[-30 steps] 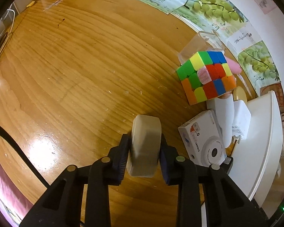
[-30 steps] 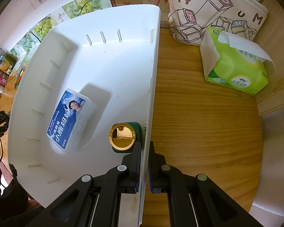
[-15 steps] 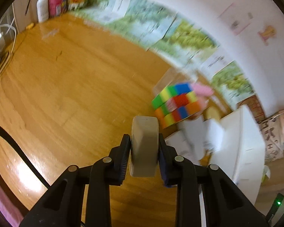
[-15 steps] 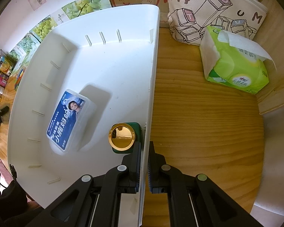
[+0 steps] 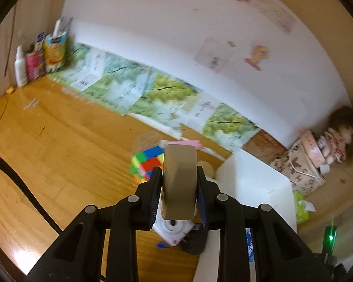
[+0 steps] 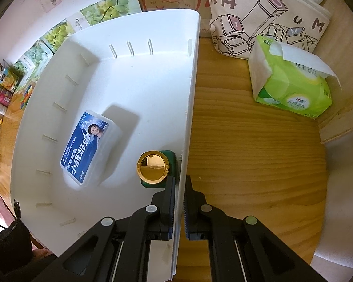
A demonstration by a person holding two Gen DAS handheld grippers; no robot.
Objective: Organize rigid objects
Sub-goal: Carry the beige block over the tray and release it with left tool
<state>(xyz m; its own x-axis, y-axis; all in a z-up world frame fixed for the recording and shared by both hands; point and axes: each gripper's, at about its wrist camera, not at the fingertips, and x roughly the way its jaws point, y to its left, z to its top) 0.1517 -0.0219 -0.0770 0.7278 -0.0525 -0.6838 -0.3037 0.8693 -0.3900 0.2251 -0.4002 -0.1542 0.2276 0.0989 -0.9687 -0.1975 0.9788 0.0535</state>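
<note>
The left hand-held gripper (image 5: 179, 189) is clamped on a grey-beige block (image 5: 179, 183), held on edge between its pads above the wooden worktop (image 5: 58, 145). Beyond the block lies a colourful puzzle cube (image 5: 147, 163), with a white instant camera (image 5: 174, 229) just below the fingers, both beside the white bin (image 5: 254, 178). The view is blurred.

The right hand-held gripper (image 6: 179, 189) is closed on the right wall of the white bin (image 6: 190, 94), one finger inside and one outside. Inside the bin, a clear box with a blue label (image 6: 88, 149) lies near the middle, and a green jar with a gold lid (image 6: 154, 167) stands against that wall, next to the inner finger. Right of the bin sit a green tissue pack (image 6: 291, 87) and a printed canvas bag (image 6: 266, 16).
</note>
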